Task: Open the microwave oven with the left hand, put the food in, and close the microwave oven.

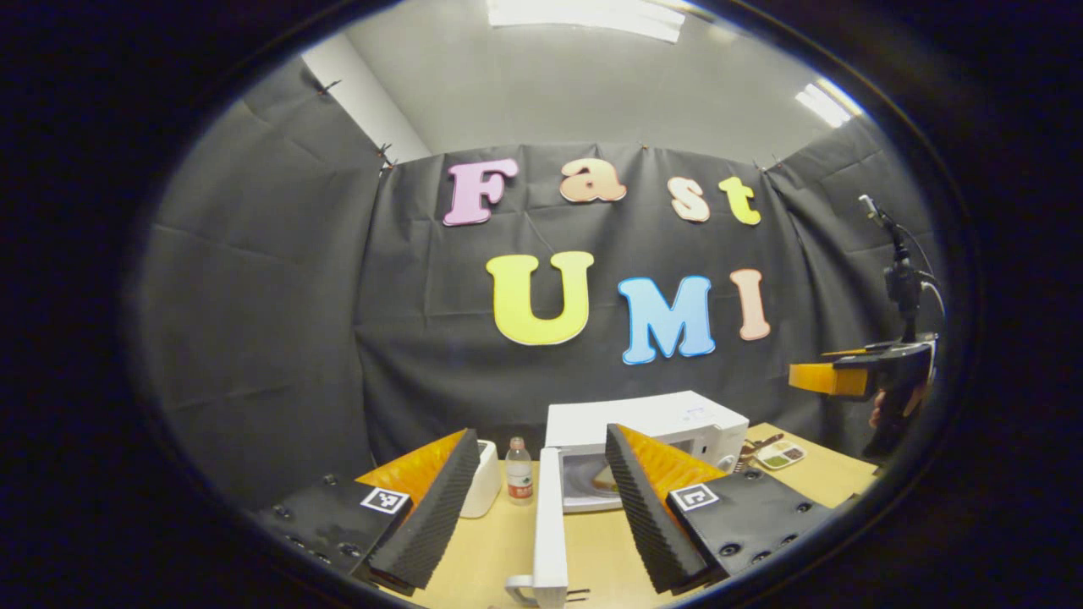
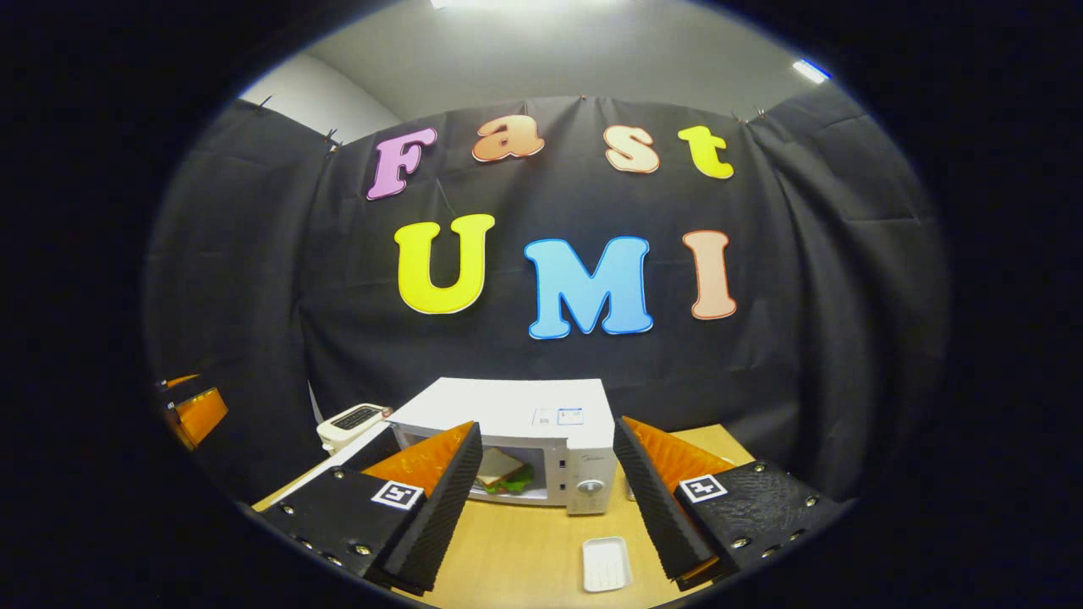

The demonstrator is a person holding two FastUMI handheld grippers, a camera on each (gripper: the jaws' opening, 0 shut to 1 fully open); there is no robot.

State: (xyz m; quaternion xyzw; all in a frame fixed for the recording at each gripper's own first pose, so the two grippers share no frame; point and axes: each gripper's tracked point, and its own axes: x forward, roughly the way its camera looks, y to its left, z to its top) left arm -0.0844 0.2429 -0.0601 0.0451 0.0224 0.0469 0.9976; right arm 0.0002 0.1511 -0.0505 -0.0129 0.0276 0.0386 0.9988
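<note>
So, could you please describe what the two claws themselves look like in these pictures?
Both look alike. The left claw has two wedge-shaped fingers, orange on the outer faces, with black ribbed foam pads facing inward, on black plates with screws. Each plate carries a square black-and-white marker. The right claw is built the same, with its own marker on each plate.
</note>
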